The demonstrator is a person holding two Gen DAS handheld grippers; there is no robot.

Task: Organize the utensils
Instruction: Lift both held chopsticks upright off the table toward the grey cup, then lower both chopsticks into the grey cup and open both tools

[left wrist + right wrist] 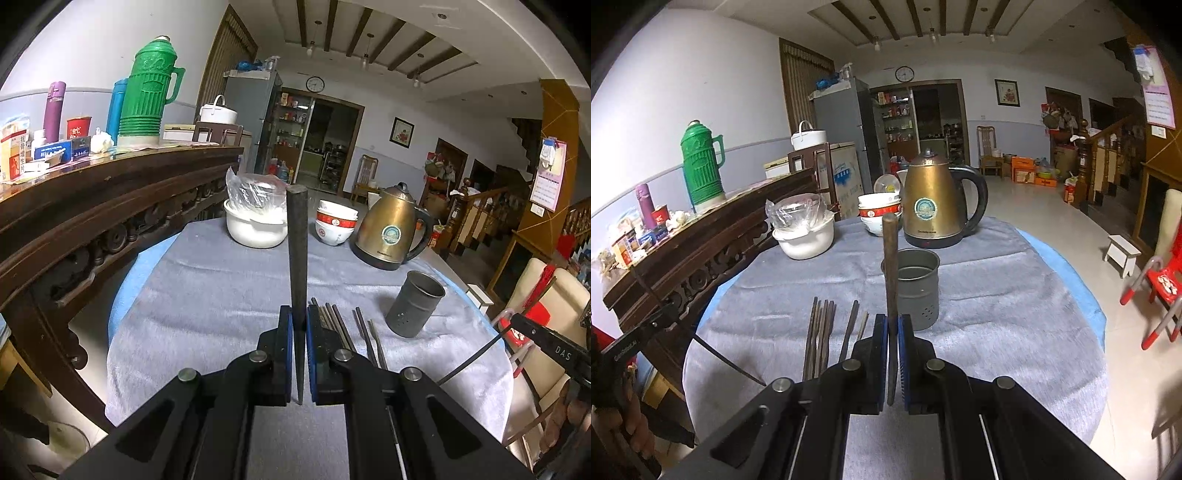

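Note:
My left gripper (299, 314) is shut on a dark chopstick (297, 243) that sticks up between its blue pads. My right gripper (892, 321) is shut on a brown chopstick (891, 266), also pointing up, just in front of the grey metal holder cup (916, 291). The same cup (413, 304) stands to the right of the left gripper. Several loose chopsticks (822, 332) lie in a row on the grey cloth (997, 314), left of the right gripper. Those chopsticks (343, 325) show just right of the left fingers. The left gripper with its chopstick appears at the right wrist view's left edge (646, 328).
A brass electric kettle (391, 229), stacked bowls (334, 223) and a white pot with a plastic bag (255, 225) stand at the table's far side. A dark wooden sideboard (92, 206) with a green thermos (147, 92) runs along the left. Chairs stand to the right.

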